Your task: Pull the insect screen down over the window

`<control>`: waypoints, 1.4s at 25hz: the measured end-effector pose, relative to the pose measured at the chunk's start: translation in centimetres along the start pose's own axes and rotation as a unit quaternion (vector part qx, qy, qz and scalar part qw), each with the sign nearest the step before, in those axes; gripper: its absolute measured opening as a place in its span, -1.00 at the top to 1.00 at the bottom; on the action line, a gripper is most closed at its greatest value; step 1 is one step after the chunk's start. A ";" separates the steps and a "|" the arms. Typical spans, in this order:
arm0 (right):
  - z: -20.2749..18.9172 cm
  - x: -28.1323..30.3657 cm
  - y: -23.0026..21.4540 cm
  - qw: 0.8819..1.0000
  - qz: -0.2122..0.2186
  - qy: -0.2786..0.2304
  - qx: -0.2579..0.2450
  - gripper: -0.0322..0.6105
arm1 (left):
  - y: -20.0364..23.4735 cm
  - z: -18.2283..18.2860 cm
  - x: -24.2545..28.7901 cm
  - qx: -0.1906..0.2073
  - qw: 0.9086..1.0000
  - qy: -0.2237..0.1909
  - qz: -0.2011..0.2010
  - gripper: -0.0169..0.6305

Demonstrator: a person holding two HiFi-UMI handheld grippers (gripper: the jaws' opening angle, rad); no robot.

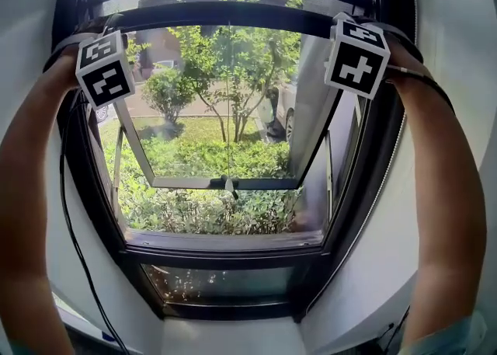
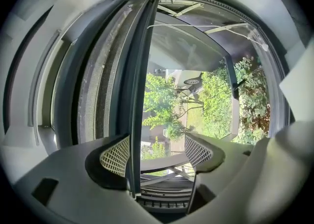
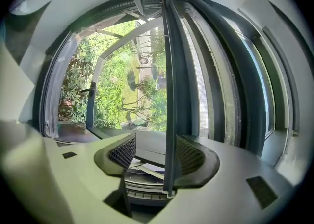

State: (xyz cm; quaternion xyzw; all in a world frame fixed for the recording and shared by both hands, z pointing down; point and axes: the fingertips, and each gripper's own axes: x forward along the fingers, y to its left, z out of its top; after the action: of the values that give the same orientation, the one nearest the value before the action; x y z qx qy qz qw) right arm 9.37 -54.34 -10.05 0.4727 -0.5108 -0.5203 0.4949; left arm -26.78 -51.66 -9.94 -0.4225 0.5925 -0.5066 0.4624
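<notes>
Currently both grippers are sitting at the top of the window, one at each end of the insect screen's pull bar.

Left gripper: jaws standing apart, bar passing betw. them, lying right beside one pad, clear of the other.

Right gripper: likewise open, bar hugging one pad.

Bar's long axis is running straight ahead of the fingers, gripper to gripper. Judgement: neither is nearer; next move is needing both to clamp, then an even downward pull.

Dark-framed rectangular window, set deep between white plastered walls. Glass casement sash swung outward. Fixed narrow glass pane below. White sill at bottom. Outside: sunlit green shrubs, small trees, parked car. Bright daylight through the opening.
</notes>
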 end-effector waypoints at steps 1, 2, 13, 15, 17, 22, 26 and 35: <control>0.1 0.1 0.7 1.000 0.002 0.000 0.001 0.11 | -0.5 0.1 -0.2 0.001 1.000 -0.003 -0.002 -0.18; 0.3 0.1 1.3 1.000 0.005 -0.002 0.001 0.11 | -1.2 0.0 -0.4 0.000 1.000 -0.005 -0.006 -0.18; 0.5 -0.2 9.4 0.998 0.068 -0.003 -0.001 0.12 | -9.6 -0.5 -1.8 0.004 0.997 -0.008 -0.079 -0.15; 0.4 -0.3 11.0 0.997 0.077 -0.003 -0.003 0.11 | -11.1 -0.5 -2.2 0.005 0.996 -0.008 -0.087 -0.16; 0.4 -0.4 12.5 0.996 0.087 -0.004 -0.006 0.12 | -12.7 -0.7 -2.5 0.006 0.995 -0.007 -0.097 -0.16; 0.6 -0.4 16.6 0.993 0.113 -0.007 -0.014 0.12 | -17.3 -1.8 -2.7 0.012 0.992 -0.001 -0.129 -0.14; 0.6 -0.3 19.7 0.992 0.122 -0.012 -0.018 0.12 | -20.5 -1.9 -3.2 0.011 0.990 -0.003 -0.139 -0.15; 0.9 -0.3 26.1 0.989 0.147 -0.021 -0.008 0.12 | -26.8 -2.2 -3.9 0.008 0.988 -0.009 -0.157 -0.15</control>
State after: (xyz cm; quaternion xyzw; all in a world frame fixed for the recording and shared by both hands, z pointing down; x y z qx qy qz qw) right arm 9.36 -53.66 16.05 0.3776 -0.5805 -0.4562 0.5588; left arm -27.26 -50.89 17.17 -0.5114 0.5104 -0.5737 0.3859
